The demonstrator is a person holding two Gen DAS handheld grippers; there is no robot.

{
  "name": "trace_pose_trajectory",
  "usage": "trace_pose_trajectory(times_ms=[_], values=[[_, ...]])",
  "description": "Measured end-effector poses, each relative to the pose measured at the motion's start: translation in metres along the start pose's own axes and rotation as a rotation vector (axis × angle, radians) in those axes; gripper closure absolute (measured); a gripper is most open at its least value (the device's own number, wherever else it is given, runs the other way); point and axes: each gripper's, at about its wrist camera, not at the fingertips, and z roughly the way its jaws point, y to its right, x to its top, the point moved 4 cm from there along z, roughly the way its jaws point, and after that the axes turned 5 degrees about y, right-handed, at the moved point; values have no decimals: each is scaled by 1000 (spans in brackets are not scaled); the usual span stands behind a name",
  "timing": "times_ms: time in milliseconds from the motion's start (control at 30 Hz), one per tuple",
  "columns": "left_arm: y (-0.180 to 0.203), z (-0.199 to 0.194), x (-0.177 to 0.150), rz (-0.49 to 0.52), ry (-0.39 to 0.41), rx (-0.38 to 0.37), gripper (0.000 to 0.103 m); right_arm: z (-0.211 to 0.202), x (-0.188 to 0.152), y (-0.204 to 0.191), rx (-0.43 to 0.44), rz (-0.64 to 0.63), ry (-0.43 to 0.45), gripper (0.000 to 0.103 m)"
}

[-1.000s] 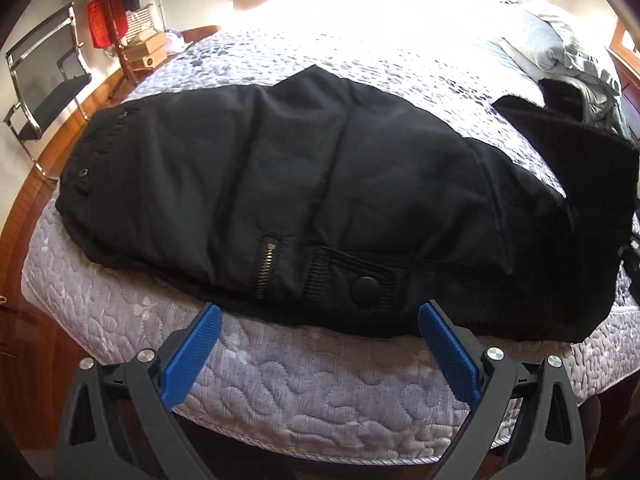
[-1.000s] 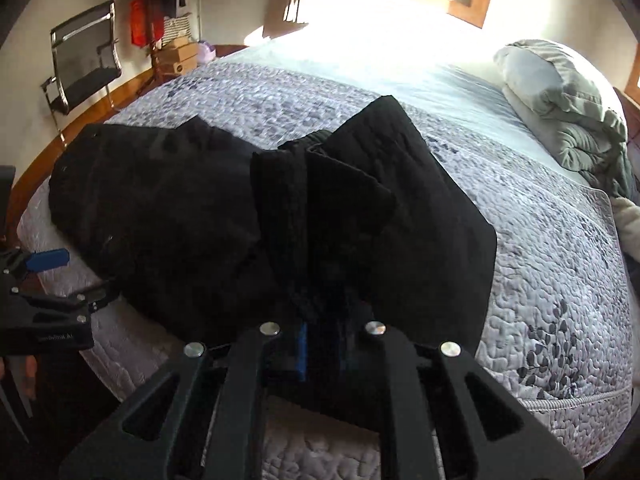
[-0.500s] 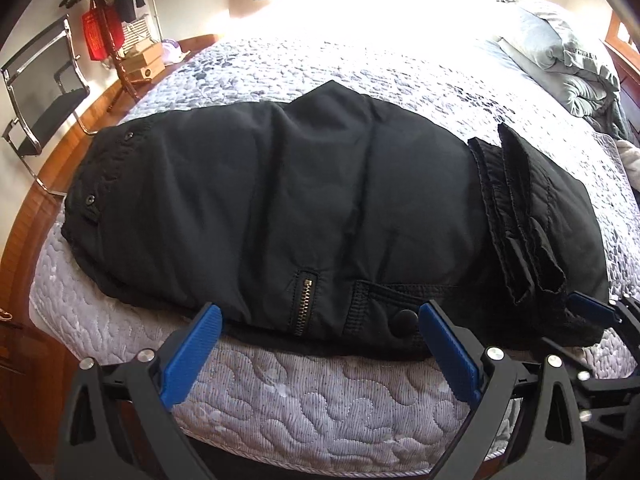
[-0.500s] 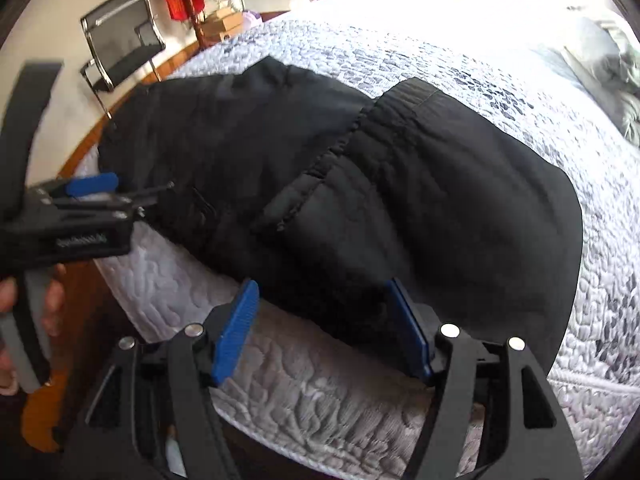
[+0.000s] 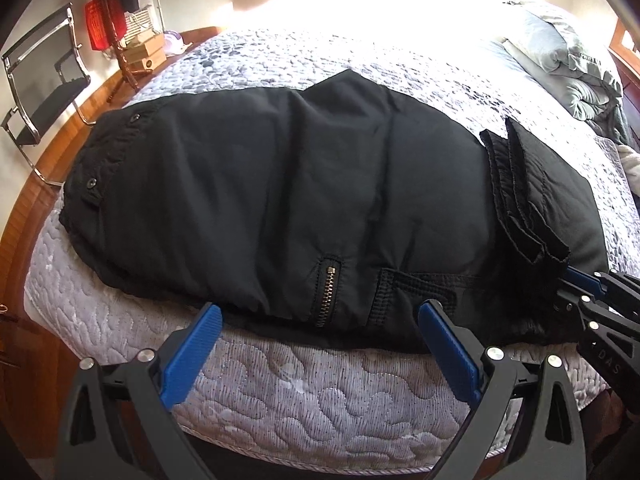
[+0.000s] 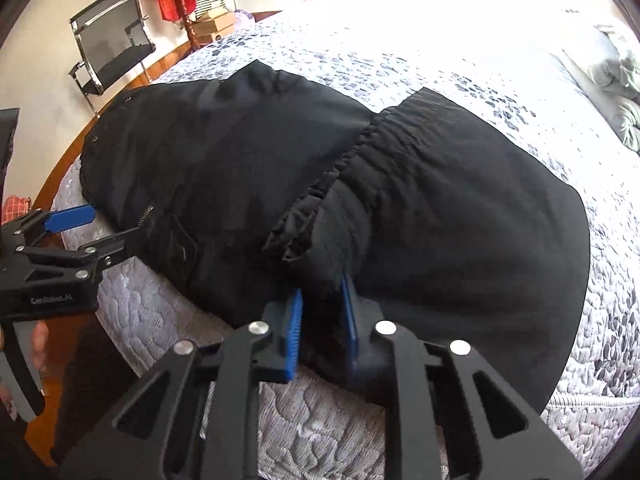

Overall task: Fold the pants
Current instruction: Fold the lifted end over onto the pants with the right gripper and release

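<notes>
Black pants point(image 5: 280, 200) lie across the near part of the bed, with a zip pocket point(image 5: 329, 296) by the front edge. Their right end is folded back over the rest, and the gathered hem point(image 6: 320, 196) rests on top. My left gripper point(image 5: 320, 312) stands open just in front of the pants' near edge, with nothing between its blue pads point(image 5: 192, 352). It also shows at the left of the right wrist view as the left gripper point(image 6: 116, 224). My right gripper point(image 6: 322, 300) is closing on the near edge of the folded part, with black fabric between its jaws. The left wrist view catches the right gripper point(image 5: 580, 284) at the pants' right end.
The quilted bedspread point(image 5: 300, 392) drops off at the front edge toward a wooden floor point(image 5: 36, 200). A metal chair point(image 6: 108, 52), a coat stand with a red bag point(image 5: 104, 24) and boxes stand at the far left. Bunched grey bedding point(image 5: 572, 64) lies at the far right.
The right gripper let go of the lifted pant end, which now lies folded over the rest. It opened, sank to the near edge and has closed on the fold. The left gripper stays open.
</notes>
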Motion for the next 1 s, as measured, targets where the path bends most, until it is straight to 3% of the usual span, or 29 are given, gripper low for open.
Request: trace_pose_trajectory(times_ms=[167, 233, 333, 433, 600, 733, 867, 1000], values=[[-7, 3, -1, -30, -7, -9, 4, -5, -4, -26, 157, -75, -27, 91], [-8, 3, 0, -34, -8, -9, 4, 3, -8, -32, 140, -93, -56, 91], [-9, 4, 1, -39, -11, -10, 4, 14, -12, -30, 137, -67, -82, 83], [-9, 3, 2, -35, -6, -8, 4, 5, -12, -31, 185, -58, -74, 64], [-7, 1, 4, -29, -3, -11, 4, -30, -6, -22, 253, 3, -12, 62], [-3, 0, 2, -26, -11, -17, 4, -50, 2, 11, 172, 72, 49, 62], [1, 0, 0, -22, -18, -22, 4, -34, 2, 40, 38, 112, 18, 61], [3, 0, -1, -24, -23, -16, 4, -5, -3, 37, 60, 124, -38, 56]])
